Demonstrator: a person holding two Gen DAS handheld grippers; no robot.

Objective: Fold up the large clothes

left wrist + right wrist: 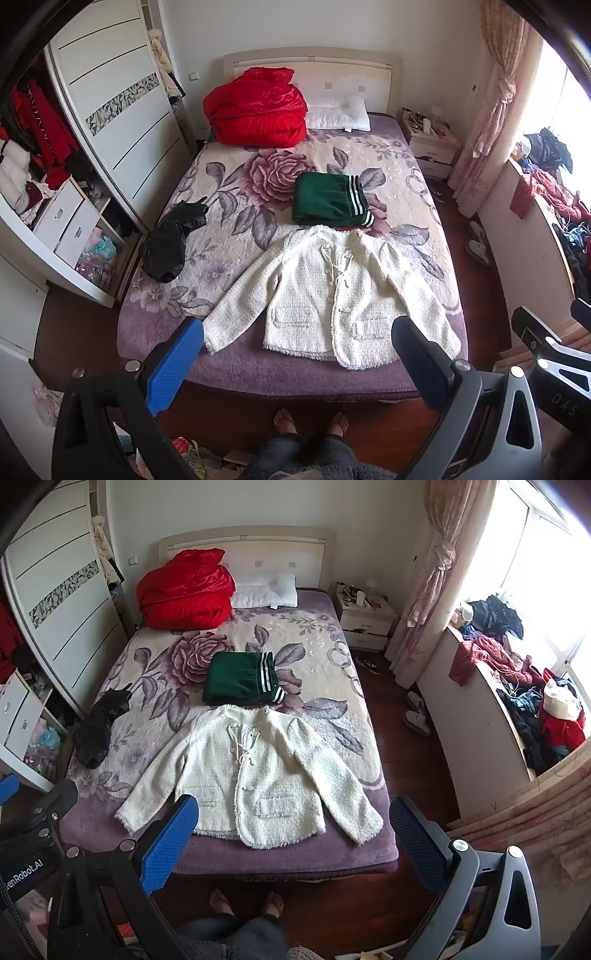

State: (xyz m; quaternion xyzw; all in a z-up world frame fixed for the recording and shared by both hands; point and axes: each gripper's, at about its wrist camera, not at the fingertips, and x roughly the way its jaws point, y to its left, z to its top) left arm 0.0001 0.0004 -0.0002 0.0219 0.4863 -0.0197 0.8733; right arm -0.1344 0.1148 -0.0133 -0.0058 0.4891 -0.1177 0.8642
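Note:
A white fuzzy jacket (332, 291) lies spread flat, front up, sleeves out, on the near end of the bed (258, 373); it also shows in the right wrist view (251, 775). A folded green garment with white stripes (328, 201) lies just beyond its collar, also seen in the right wrist view (240, 679). A crumpled black garment (170, 243) lies at the bed's left edge. My left gripper (295, 332) is open and empty, held above the foot of the bed. My right gripper (293, 812) is open and empty, beside it.
A red quilt (258, 107) and white pillow (338, 112) sit at the headboard. An open wardrobe (55, 192) stands left. A nightstand (430, 144) and a window ledge with piled clothes (524, 686) stand right. Slippers (415, 712) lie on the floor. The person's bare feet (310, 421) stand at the bed's foot.

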